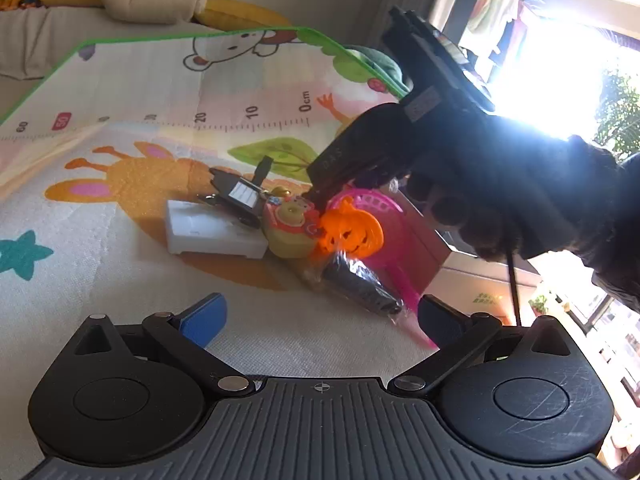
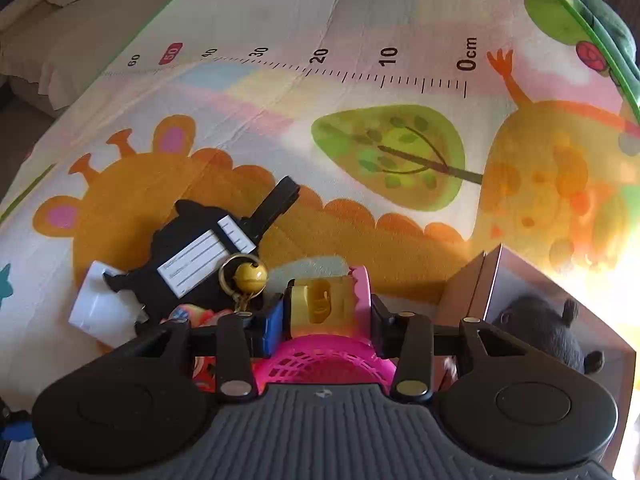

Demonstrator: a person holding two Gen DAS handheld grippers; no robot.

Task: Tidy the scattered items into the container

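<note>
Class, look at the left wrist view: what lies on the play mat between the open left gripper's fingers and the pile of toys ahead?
Nothing: between the left gripper and the orange pumpkin toy pile, only bare play mat shows in the left wrist view.

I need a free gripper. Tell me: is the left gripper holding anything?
No. The left gripper is open, its blue pads apart over the bare play mat.

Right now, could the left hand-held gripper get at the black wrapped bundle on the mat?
Probably yes: the left hand-held gripper is open, and the black wrapped bundle lies just ahead on the mat, nothing between; the right hand-held gripper works farther back.
</note>
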